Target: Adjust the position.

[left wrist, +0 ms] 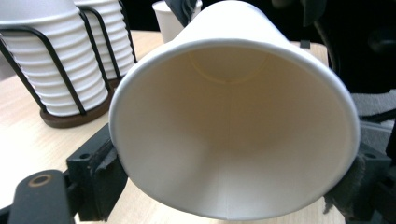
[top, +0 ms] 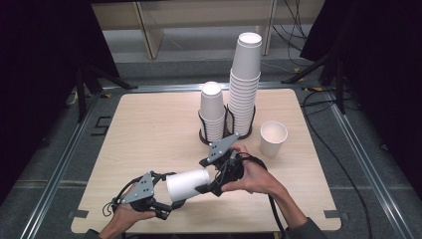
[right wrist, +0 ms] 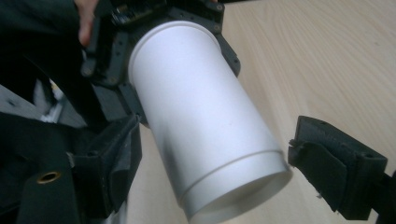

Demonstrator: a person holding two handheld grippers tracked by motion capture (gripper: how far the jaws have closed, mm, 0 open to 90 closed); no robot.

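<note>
We find a white paper cup (top: 188,185) lying level above the near part of the tabletop (top: 149,129), between the two hand-held grippers. The left hand-held gripper (left wrist: 233,186) is clamped on the cup's rim, its pads pressing both sides of the open mouth. The right hand-held gripper (right wrist: 210,163) stands wide around the cup's base end, one pad clear of the wall; the other we cannot tell. Further back, two cup stacks (top: 238,84) stand in wire holders, with a single upright cup (top: 273,138) beside them.
</note>
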